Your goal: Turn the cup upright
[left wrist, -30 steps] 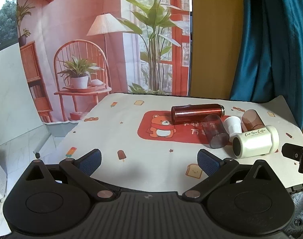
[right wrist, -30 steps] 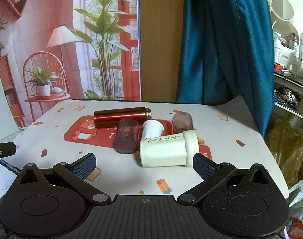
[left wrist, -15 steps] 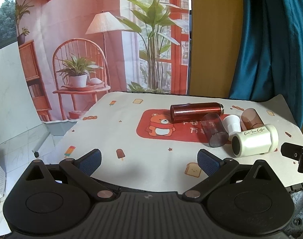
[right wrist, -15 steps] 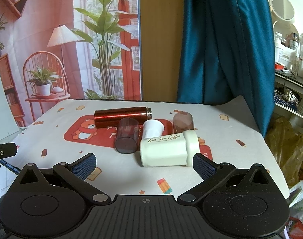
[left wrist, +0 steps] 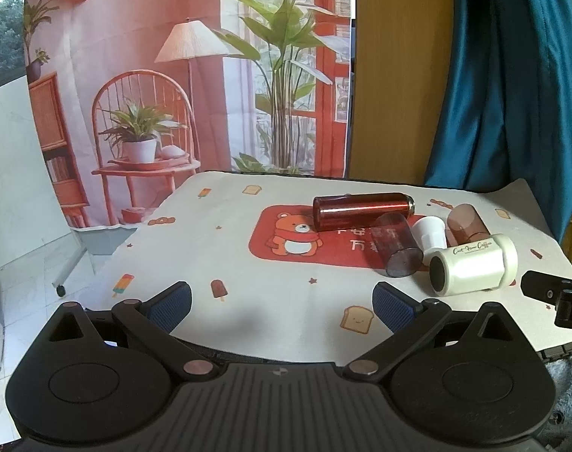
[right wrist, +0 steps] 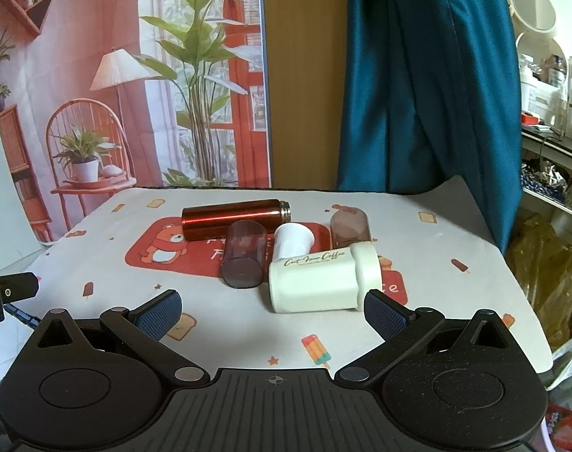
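Cups lie in a cluster on the patterned tablecloth (right wrist: pixel 455 226), all on their sides. Right gripper (right wrist: pixel 272 310) hangs wide open and empty, just near of the cream cup (right wrist: pixel 319 278) with script lettering. Left gripper (left wrist: pixel 282 301) is also spread wide, empty, with the cluster to its far right. Touching the cream cup's far side is a small white cup (right wrist: pixel 291 240); left of that a dark purple tumbler (right wrist: pixel 244 260), behind them a red metallic bottle (right wrist: pixel 233 218), at right a brown tumbler (right wrist: pixel 350 226).
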`<state>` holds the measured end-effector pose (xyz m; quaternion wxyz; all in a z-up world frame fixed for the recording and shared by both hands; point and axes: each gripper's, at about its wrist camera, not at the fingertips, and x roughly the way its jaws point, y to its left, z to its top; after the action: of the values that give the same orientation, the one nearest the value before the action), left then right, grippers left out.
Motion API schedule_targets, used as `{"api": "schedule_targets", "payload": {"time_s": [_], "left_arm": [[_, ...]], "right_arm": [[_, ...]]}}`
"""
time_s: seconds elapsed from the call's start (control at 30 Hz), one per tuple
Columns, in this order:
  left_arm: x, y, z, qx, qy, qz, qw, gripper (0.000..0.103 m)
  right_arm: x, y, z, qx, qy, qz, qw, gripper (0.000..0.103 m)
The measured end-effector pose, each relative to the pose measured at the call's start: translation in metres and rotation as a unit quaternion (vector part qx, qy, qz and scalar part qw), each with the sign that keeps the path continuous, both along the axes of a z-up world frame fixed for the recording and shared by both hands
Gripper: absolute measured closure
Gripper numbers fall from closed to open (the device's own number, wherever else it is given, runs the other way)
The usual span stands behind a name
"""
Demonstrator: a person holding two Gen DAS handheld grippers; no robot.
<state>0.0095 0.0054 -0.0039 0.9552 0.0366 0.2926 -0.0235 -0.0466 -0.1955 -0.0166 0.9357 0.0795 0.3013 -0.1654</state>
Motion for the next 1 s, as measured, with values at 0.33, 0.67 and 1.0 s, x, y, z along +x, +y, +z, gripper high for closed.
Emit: {"api": "schedule_targets", "payload": {"time_s": [0.33,0.67,1.0], "left_arm": [[0.0005,-0.0007,0.0,0.002,0.001,0.0,1.0,0.0],[0.0019,0.0015,-0.001,-0.006,0.007,-0.005,1.0,0.0],[0.0042,0.0031,-0.0022,-0.024,0.005,-0.017,0.9996,0.0]], "right_arm": [[-0.0006,0.0001,-0.0003,0.002,0.001,0.001,1.0,0.0],[-0.0016,-0.0001,0.0008,0.008,-0.003,0.005,1.0,0.0],[0.0025,-0.0069,0.0013,0.037,-0.022,0.016,0.999,0.0]]}}
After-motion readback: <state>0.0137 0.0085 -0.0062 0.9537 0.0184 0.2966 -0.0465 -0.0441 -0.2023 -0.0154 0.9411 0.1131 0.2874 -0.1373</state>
